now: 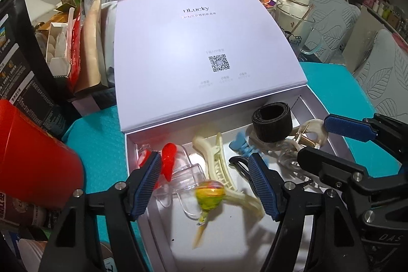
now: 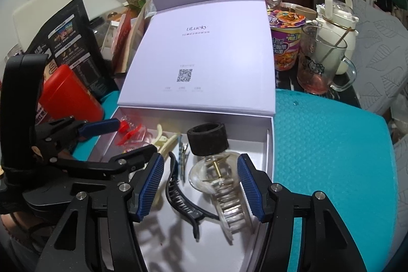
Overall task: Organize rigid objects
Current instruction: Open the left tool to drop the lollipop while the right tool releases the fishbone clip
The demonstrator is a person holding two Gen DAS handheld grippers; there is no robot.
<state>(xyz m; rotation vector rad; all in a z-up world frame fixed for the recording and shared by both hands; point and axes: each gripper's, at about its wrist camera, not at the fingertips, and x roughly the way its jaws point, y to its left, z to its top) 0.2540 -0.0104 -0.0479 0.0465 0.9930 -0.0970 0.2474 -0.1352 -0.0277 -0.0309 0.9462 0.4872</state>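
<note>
A white box [image 1: 132, 144] with its lid [image 1: 201, 42] folded back holds several hair clips. In the left wrist view my left gripper [image 1: 204, 185] is open above a yellow-wrapped lollipop [image 1: 210, 195], blurred, which lies free between the fingers over a cream clip [image 1: 221, 165] and a clear clip with red trim [image 1: 178, 170]. A small blue clip [image 1: 241, 145] and a black band roll [image 1: 272, 122] lie further back. In the right wrist view my right gripper [image 2: 200, 185] is open over a clear claw clip [image 2: 224, 188] and a black clip [image 2: 181, 198], holding nothing.
A red container [image 1: 35, 157] stands at the box's left. Packets and cartons [image 1: 79, 42] crowd behind it. A glass mug [image 2: 321, 65], a white kettle [image 2: 336, 17] and a noodle cup [image 2: 285, 42] stand at the back right. A teal mat [image 2: 331, 144] covers the table.
</note>
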